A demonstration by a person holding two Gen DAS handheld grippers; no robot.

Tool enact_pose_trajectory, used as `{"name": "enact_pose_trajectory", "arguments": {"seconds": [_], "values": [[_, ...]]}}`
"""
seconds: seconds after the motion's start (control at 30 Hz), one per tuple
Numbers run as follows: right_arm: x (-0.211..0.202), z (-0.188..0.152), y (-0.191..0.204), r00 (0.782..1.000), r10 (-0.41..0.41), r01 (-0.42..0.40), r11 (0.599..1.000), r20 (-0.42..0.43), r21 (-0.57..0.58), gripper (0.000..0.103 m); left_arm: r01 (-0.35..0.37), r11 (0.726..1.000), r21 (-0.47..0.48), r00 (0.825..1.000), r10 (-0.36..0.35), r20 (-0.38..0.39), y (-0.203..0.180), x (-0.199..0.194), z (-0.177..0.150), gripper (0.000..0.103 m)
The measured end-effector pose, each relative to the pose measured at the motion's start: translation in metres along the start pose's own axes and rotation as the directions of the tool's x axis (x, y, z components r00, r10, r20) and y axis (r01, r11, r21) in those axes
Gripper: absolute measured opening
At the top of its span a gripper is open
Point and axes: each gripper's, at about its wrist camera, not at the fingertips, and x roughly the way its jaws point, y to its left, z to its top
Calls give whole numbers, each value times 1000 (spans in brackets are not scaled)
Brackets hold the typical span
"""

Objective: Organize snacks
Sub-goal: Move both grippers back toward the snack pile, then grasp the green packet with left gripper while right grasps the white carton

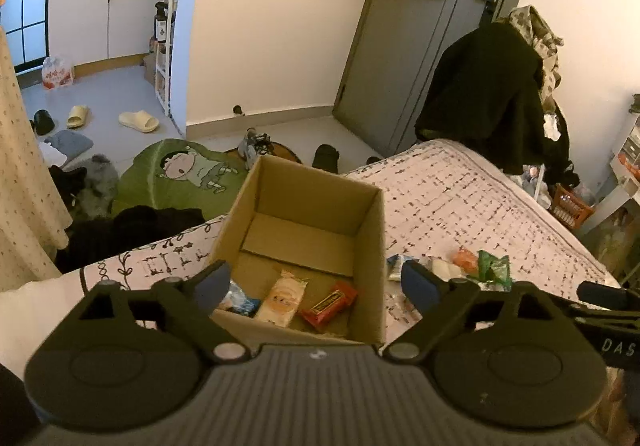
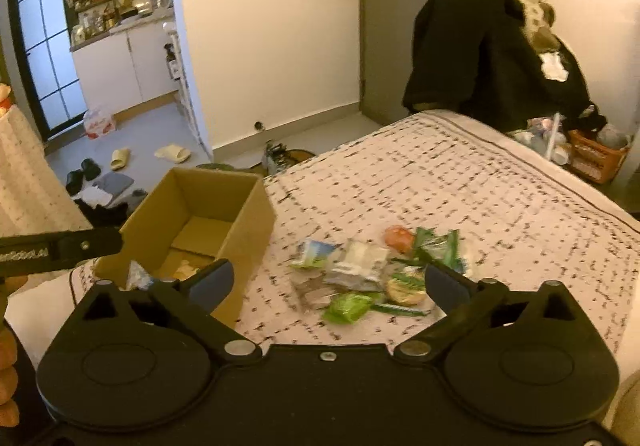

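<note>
left gripper (image 1: 316, 284): nearest the lens, jaws spread wide, nothing between the pads, poised over the near edge of the box
right gripper (image 2: 328, 280): jaws spread wide, nothing held, above the loose snack pile
cardboard box (image 1: 364, 230): open-topped, stands on the bed near its left edge, flaps down inside
box contents: red bar (image 1: 330, 304), pale orange packet (image 1: 282, 298), blue-white packet (image 1: 240, 300), all lying flat on the box floor at the near side
snack pile (image 2: 360, 274): on the bed just right of the box, not touching it; green wrappers, white packets, one orange round piece, a yellowish round one; blurred, so labels unreadable
bed cover (image 2: 460, 198): pale with dark dash pattern
left gripper seen from right view: dark arm (image 2: 60, 246) crossing in front of the box's left wall
hand (image 2: 8, 378): fingers at the left edge of the right view
</note>
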Motion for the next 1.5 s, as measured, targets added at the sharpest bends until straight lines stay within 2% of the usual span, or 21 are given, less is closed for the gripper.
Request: {"name": "enact_pose_trajectory", "arguments": {"seconds": [0.07,0.23,0.53,0.83,0.9,1.07,1.13,1.2,1.27,1.33,1.4,1.5], "values": [[-3,1,-13,1000,1,-1,999,2,47,103,-8,1000,11,1000,8,11,-5,-3,-1,103],[-9,0,-39,999,-34,32,994,15,107,103,20,1000,-7,999,-20,25,-15,-4,1,103],[-11,-6,-90,994,-105,100,967,10,233,103,47,999,16,998,-47,38,-44,1,-3,103],[-2,-13,-118,996,-94,93,954,-10,286,103,91,994,65,995,-88,-53,-82,22,-12,103],[-1,-16,-125,995,-97,97,947,-13,306,101,100,991,88,994,-97,-47,-89,25,-15,103],[9,-20,-132,995,-96,99,944,-27,313,88,139,981,135,990,-133,-55,-108,37,-25,102],[16,-21,-134,996,-76,84,947,-38,309,82,155,977,143,987,-148,-56,-114,43,-28,100],[22,-21,-136,997,-63,76,949,-53,306,80,162,976,147,986,-155,-56,-119,50,-32,97],[28,-22,-134,996,-54,71,955,-65,290,79,172,975,141,984,-164,-67,-123,59,-35,91],[34,-23,-133,996,-45,66,957,-78,284,79,184,975,125,981,-174,-88,-125,68,-38,77],[40,-24,-135,995,-37,63,954,-91,293,78,195,975,109,976,-182,-117,-127,81,-41,69],[56,-27,-139,992,-29,64,954,-123,295,72,210,974,87,969,-196,-148,-128,98,-46,61]]}}
